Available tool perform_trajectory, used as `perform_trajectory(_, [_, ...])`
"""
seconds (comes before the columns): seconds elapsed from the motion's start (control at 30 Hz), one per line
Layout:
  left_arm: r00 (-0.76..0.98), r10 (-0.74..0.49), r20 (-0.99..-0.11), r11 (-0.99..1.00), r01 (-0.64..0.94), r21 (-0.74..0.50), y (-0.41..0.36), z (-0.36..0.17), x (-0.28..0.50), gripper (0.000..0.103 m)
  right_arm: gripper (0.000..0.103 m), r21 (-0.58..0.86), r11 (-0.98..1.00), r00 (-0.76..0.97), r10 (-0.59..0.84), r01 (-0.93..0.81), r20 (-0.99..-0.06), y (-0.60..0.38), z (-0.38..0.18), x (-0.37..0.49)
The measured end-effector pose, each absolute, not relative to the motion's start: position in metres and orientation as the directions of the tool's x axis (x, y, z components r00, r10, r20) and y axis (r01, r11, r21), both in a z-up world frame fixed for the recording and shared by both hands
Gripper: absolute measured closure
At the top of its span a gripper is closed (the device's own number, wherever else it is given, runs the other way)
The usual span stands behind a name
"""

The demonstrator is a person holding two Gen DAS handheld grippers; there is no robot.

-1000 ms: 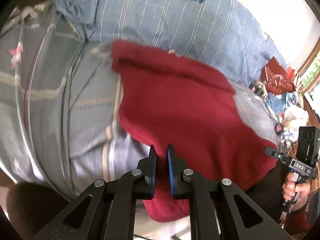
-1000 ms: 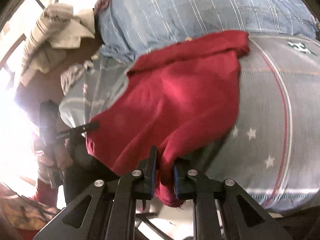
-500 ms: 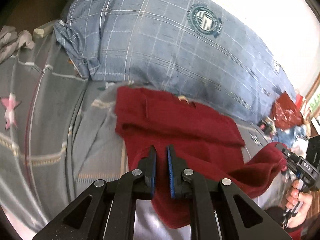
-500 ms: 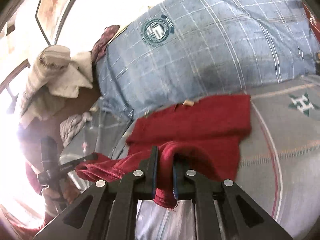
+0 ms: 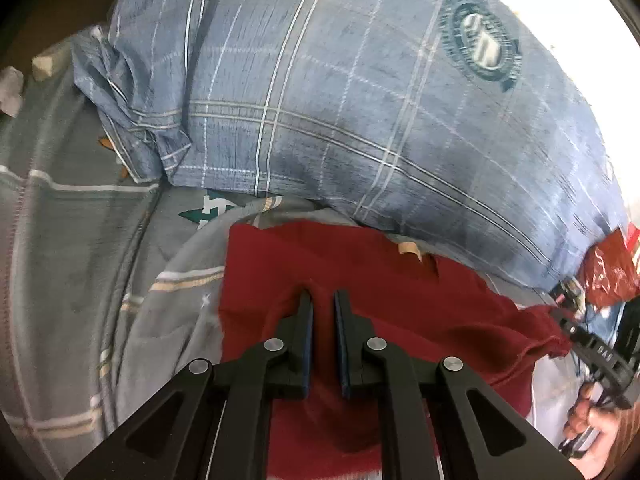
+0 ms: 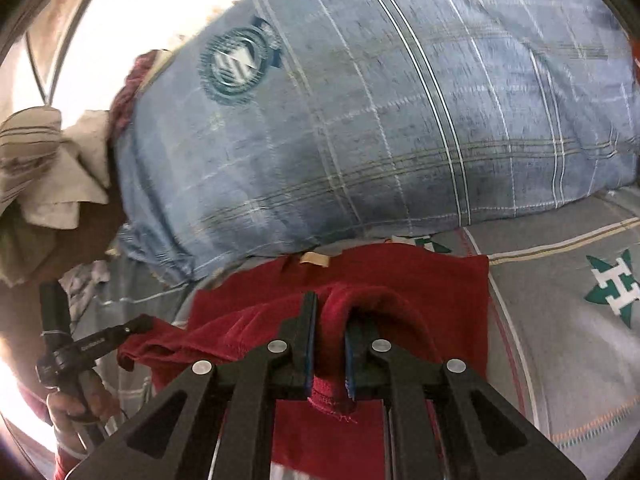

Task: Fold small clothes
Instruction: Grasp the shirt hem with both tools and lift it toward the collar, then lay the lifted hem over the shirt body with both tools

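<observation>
Both grippers, left [image 5: 322,300] and right [image 6: 331,302], pinch red garment [image 6: 400,280] edges between closed fingers

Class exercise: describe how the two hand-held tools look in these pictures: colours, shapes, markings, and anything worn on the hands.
Each tool is matte black: the left tool and right tool have two flat fingers lined with blue pads, angular linkage arms with triangular cut-outs, and round silver pivot pins. Seen side-on, each has a black handle and white lettering, too blurred to read. The hands appear bare, without gloves.

Blown-out window glare, motion blur, fisheye edges
</observation>
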State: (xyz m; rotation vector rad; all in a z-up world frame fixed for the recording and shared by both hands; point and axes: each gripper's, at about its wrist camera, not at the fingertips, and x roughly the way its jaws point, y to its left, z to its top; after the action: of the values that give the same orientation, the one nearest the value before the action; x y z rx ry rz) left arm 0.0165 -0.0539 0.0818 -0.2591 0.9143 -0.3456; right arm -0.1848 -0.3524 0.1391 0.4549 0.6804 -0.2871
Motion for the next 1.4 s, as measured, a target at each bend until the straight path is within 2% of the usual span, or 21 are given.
perform_trajectory(0.23, [0.546,-0.416,-0.727,0.905,0.175,-0.387,-0.065,0.053,0.061,0.093,0.093,0.325,0.838,0.707,-0.098,0.439,-0.701,-0.388,0.104,-0.152])
perform_trajectory(0.33, [0.565,-0.428,-0.706,0.900,0.196,-0.388,-0.064,0.051,0.069,0.082,0.091,0.364,0.814,0.722,-0.096,0.453,-0.685,-0.402,0.095,-0.147])
perform_trajectory(0.4, [0.611,-0.384,-0.693,0.918,0.172,-0.357,-0.054,0.055,0.069,0.057,0.081,0.364,0.797,0.709,-0.110,0.481,-0.696,-0.412,0.090,-0.143])
perform_trajectory(0.5, [0.643,-0.403,-0.651,0.896,0.132,-0.425,-0.031,0.062,0.065,0.051,0.066,0.356,0.788,0.701,-0.130,0.502,-0.702,-0.419,0.099,-0.143])
perform_trajectory(0.53, [0.645,-0.410,-0.645,0.889,0.125,-0.441,-0.027,0.063,0.063,0.051,0.049,0.353,0.777,0.710,-0.165,0.521,-0.685,-0.420,0.105,-0.150])
perform_trajectory(0.57, [0.649,-0.414,-0.638,0.885,0.121,-0.450,-0.023,0.064,0.062,0.051,0.043,0.353,0.768,0.720,-0.195,0.534,-0.666,-0.421,0.111,-0.157])
perform_trajectory(0.63, [0.660,-0.412,-0.628,0.885,0.125,-0.449,-0.020,0.065,0.056,0.051,0.043,0.379,0.763,0.755,-0.211,0.524,-0.620,-0.420,0.124,-0.171])
perform_trajectory(0.73, [0.640,-0.425,-0.640,0.887,0.153,-0.436,-0.028,0.064,0.054,0.051,0.047,0.354,0.815,0.772,-0.170,0.459,-0.612,-0.404,0.134,-0.177])
perform_trajectory(0.9, [0.573,-0.384,-0.724,0.918,0.154,-0.365,-0.048,0.045,0.068,0.051,0.053,0.165,0.891,0.684,-0.193,0.422,-0.703,-0.365,0.111,-0.144])
perform_trajectory(1.03, [0.515,-0.287,-0.808,0.957,0.123,-0.262,-0.061,0.019,0.087,0.051,0.053,0.070,0.887,0.597,-0.246,0.456,-0.764,-0.375,0.082,-0.113])
perform_trajectory(1.13, [0.510,-0.252,-0.823,0.967,0.098,-0.235,-0.063,0.010,0.097,0.047,0.053,0.033,0.861,0.526,-0.279,0.507,-0.804,-0.399,0.059,-0.095])
perform_trajectory(1.2, [0.514,-0.238,-0.824,0.970,0.081,-0.230,-0.061,0.006,0.103,0.038,0.052,0.040,0.854,0.490,-0.259,0.519,-0.833,-0.412,0.044,-0.083])
perform_trajectory(1.4, [0.502,-0.265,-0.823,0.959,0.049,-0.279,-0.051,0.007,0.100,0.040,0.052,-0.065,0.854,0.443,-0.331,0.517,-0.833,-0.399,0.047,-0.074])
